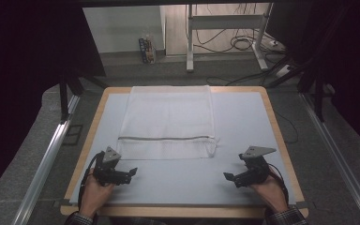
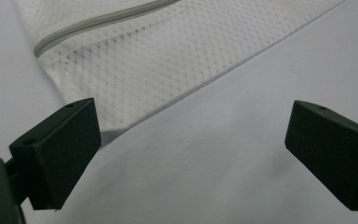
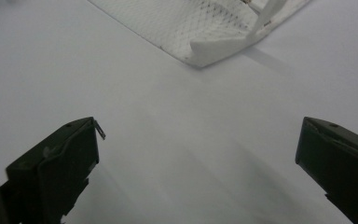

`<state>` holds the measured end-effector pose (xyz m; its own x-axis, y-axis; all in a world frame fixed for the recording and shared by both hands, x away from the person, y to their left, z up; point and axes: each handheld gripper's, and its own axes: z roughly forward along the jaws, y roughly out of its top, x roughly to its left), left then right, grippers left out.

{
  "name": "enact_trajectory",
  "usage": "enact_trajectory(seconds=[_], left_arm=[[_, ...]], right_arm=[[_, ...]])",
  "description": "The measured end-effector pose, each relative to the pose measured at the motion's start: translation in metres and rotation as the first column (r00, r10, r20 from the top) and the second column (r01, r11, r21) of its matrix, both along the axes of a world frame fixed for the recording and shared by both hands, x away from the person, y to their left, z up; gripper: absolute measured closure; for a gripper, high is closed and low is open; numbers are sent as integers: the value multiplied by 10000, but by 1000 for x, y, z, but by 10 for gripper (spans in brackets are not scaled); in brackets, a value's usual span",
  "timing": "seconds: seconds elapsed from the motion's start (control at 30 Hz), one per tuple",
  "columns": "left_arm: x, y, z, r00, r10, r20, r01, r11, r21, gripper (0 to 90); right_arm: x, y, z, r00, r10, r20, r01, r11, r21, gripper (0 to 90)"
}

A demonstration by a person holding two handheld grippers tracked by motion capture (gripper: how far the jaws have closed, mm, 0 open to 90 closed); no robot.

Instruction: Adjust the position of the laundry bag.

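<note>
surface: pale grey table mat (image 1: 178, 180), wood-edged
item: white mesh zippered laundry bag (image 1: 168, 123), flat, untouched
left gripper (image 1: 126, 172): jaws apart, empty
right gripper (image 1: 232, 177): jaws apart, empty
progress: handling not begun

The high view is dim, its upper corners sunk in black, while the pale grey table mat (image 1: 243, 122) catches soft overhead light without glare. In both gripper views the near black jaws blur, and the white mesh laundry bag (image 3: 200, 23) casts a faint shadow.

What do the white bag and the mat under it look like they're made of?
The white bag looks like fine synthetic mesh fabric: a diamond net weave shows through it, with a grey zipper sewn across. The mat looks like smooth, matte, pale sheet, possibly plastic or foam; it shows no weave.
</note>
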<state>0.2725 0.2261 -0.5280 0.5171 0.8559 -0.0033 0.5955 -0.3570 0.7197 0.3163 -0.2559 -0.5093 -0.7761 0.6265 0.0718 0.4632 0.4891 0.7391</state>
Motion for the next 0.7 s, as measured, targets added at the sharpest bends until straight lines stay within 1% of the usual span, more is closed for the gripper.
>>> enact_trajectory(seconds=[0.07, 0.1, 0.13, 0.17, 0.2, 0.3, 0.4, 0.47, 0.53, 0.7], left_arm=[[1, -1, 0, 10000, -74, 1, 74, 10000, 36, 38], [1, -2, -1, 10000, -83, -32, 84, 9999, 69, 38], [1, -2, -1, 10000, -83, -32, 84, 9999, 69, 38], [3, -2, -2, 10000, -65, -62, 66, 9999, 148, 40], [3, -1, -3, 10000, -57, -72, 59, 9998, 192, 41], [4, 0, -4, 10000, -34, -76, 35, 9999, 146, 41], [4, 1, -4, 10000, 19, -44, -18, 9999, 125, 40], [5, 2, -4, 9999, 82, -108, -81, 10000, 53, 41], [5, 2, -4, 9999, 79, -113, -78, 9999, 68, 43], [5, 0, -5, 9999, 28, -158, -25, 9998, 192, 44]], right_arm=[[0, -1, 0, 10000, -53, 40, 53, 10000, -21, 0], [-2, -1, 1, 9985, -317, 455, 328, 9992, -238, 0], [-2, -1, 1, 9985, -317, 455, 328, 9992, -238, 0], [-2, -1, 3, 9975, -416, 573, 432, 9987, -272, 4], [-2, -1, 3, 9977, -446, 511, 456, 9988, -195, 11], [-1, -3, 3, 9981, -473, 389, 483, 9985, -243, 14], [0, -4, 2, 9986, -466, 249, 468, 9989, -100, 16], [0, -3, 1, 9986, -470, 223, 470, 9989, -24, 16], [0, -3, 1, 9987, -460, 214, 460, 9989, 24, 16], [1, -2, 1, 9991, -367, 204, 369, 9993, -91, 15]])
